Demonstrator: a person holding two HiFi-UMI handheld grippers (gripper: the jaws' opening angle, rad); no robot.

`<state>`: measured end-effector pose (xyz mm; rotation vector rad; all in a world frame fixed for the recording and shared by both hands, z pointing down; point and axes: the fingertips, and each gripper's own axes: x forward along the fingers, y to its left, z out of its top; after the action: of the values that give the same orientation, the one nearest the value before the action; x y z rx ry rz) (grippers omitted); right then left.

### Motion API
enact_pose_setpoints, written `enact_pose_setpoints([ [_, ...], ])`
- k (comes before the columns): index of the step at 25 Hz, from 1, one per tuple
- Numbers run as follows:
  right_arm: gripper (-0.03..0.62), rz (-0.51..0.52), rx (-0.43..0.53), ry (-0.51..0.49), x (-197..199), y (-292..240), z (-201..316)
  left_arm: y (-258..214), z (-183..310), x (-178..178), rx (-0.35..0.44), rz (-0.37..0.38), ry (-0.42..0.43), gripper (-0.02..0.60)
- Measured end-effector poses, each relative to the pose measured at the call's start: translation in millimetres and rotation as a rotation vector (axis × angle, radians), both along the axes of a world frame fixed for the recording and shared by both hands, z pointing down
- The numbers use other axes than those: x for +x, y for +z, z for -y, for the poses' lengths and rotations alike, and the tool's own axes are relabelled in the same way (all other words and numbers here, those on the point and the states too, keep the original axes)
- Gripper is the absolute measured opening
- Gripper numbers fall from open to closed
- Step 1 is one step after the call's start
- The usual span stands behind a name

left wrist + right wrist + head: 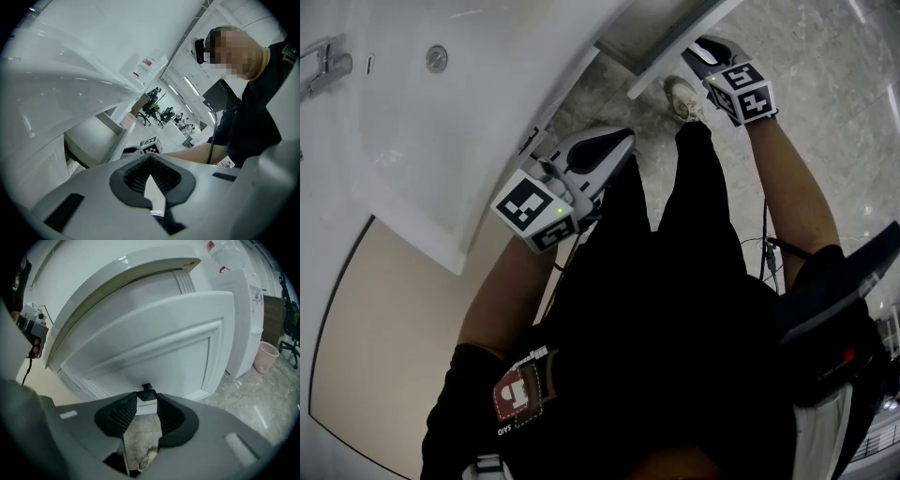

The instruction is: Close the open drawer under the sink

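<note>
The white drawer (670, 52) stands pulled out from under the white sink (441, 141). In the right gripper view its panelled front (154, 348) fills the picture, below the sink's rim (117, 268). My right gripper (701, 47) is at the drawer's front, jaws open. A small black knob (146, 393) shows right at the tips of the right gripper (146, 398); whether the pads press on it is unclear. My left gripper (617, 141) hangs under the sink's edge, beside the drawer (101, 136). The left gripper (150, 158) has its tips together and is empty.
A tap (323, 70) and a drain (437, 58) mark the basin. Marble floor (825, 56) lies under the drawer, with my shoe (682, 97) close to it. A tall white unit (243, 310) and a pink bin (266, 355) stand right of the drawer.
</note>
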<state>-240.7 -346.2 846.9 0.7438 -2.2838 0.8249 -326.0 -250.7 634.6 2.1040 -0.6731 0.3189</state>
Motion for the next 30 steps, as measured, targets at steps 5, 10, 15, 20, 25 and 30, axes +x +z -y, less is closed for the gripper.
enact_pose_setpoints([
  [5,0.129,0.000,0.000,-0.006,-10.9,-1.2,11.2,0.0,2.0,-8.4,-0.001,-0.006,-0.014,-0.014],
  [10,0.129,-0.002,0.000,-0.012,-22.3,-1.3,20.5,2.6,1.0,-17.5,-0.014,-0.008,-0.025,-0.014],
  [15,0.129,0.003,0.006,-0.021,-32.6,-0.6,29.4,3.9,-0.7,-21.0,-0.015,-0.016,-0.028,-0.014],
  [20,0.129,0.006,0.010,-0.028,-46.8,0.1,40.5,7.6,-1.7,-28.7,-0.020,-0.019,-0.030,-0.012],
  [25,0.129,0.002,0.008,-0.031,-55.2,-0.2,51.1,7.8,-1.2,-28.1,-0.036,-0.029,-0.046,-0.014],
  [30,0.129,0.006,0.017,-0.040,-65.9,0.1,58.6,7.1,-2.4,-30.1,-0.027,-0.048,-0.049,-0.014],
])
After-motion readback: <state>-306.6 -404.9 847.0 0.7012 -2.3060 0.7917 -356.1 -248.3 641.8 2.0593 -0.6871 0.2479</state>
